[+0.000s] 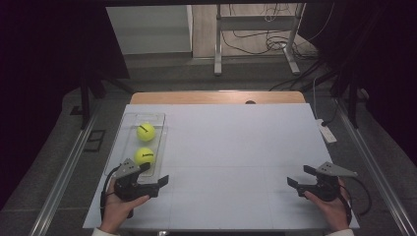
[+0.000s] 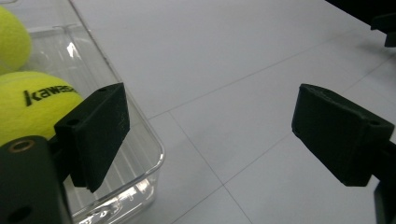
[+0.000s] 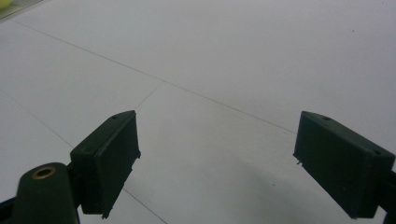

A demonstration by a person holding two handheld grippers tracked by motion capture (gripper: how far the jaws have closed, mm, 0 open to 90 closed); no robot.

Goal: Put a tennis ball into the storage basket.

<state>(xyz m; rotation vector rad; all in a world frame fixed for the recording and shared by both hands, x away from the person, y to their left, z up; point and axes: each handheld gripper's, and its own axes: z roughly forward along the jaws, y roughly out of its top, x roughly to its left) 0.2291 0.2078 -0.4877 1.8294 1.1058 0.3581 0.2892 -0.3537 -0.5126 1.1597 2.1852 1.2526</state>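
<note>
White tabletop [image 1: 236, 147] bare mid-span; both grippers' fingers spread, left gripper [image 1: 153, 174] beside tray [image 1: 158, 118] corner.

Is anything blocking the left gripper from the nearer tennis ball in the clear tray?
Only the clear tray wall. The left gripper, fingers open and empty, sits at the tray's near corner; the nearer tennis ball lies inside, just behind that wall. From above, nothing visible blocks it.

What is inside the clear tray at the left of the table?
Two yellow tennis balls lie in the clear tray: the far ball and the near ball. The left gripper covers part of the tray's near end.
</note>
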